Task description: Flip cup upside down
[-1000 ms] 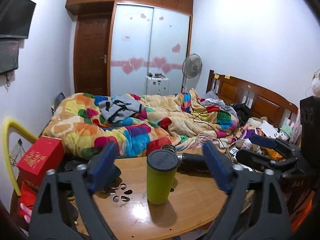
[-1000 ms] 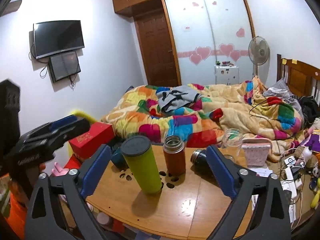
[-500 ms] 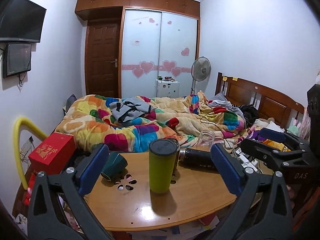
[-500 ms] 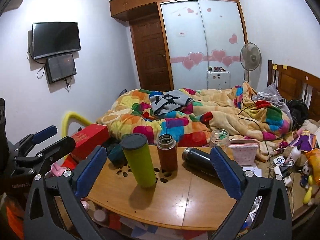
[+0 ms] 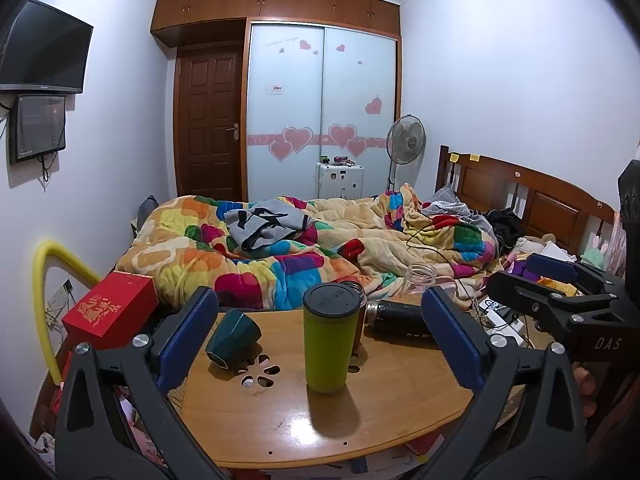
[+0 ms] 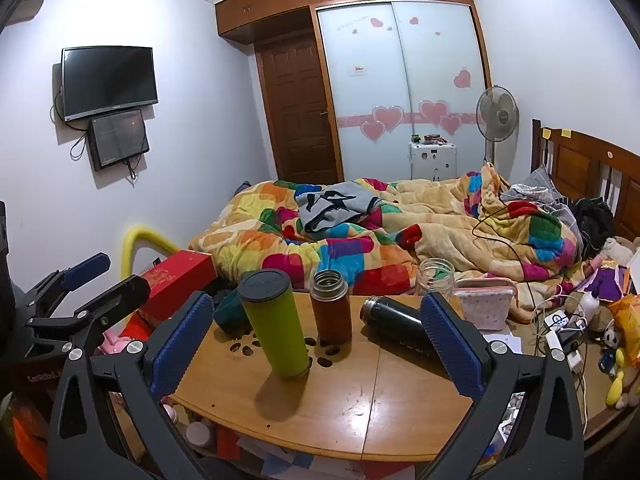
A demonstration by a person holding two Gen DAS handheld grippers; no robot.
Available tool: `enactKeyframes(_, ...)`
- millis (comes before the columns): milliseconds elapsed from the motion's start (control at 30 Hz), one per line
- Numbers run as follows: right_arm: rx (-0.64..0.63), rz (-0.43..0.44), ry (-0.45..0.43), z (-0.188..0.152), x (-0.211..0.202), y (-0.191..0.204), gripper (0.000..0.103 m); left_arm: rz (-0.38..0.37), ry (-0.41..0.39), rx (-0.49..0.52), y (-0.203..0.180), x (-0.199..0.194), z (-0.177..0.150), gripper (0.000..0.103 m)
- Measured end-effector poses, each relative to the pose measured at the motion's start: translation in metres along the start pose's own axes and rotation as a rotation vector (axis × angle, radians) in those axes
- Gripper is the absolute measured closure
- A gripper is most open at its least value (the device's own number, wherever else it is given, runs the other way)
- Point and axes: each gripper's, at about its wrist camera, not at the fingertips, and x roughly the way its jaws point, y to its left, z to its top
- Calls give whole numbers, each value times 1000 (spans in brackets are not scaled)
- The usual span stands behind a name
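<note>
A lime-green tumbler [image 5: 330,338] with a dark flat top stands upright near the middle of the round wooden table [image 5: 360,416]; it also shows in the right wrist view [image 6: 276,322]. My left gripper [image 5: 316,340] is open and empty, its blue pads well short of the tumbler on either side. My right gripper [image 6: 316,338] is open and empty, also held back from the table's near edge. Each gripper shows at the side of the other's view.
A dark green cup [image 5: 232,338] lies on its side at the table's left. A brown flask [image 6: 331,306] stands behind the tumbler. A black flask [image 6: 396,326] lies on its side. A glass jar [image 6: 436,278], a pink pouch [image 6: 486,306] and a red box [image 5: 110,306] ring the table. The bed lies beyond.
Both grippers have pulled back and up from the table, so the tumbler and table look smaller and farther. Both stay open. The tumbler has not moved.
</note>
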Motion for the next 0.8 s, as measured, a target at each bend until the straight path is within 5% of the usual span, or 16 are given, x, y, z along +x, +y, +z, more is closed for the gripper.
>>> enactKeyframes(800,-2,0,-11,5,2,-3,0,4,-6,0,5,4,1,0)
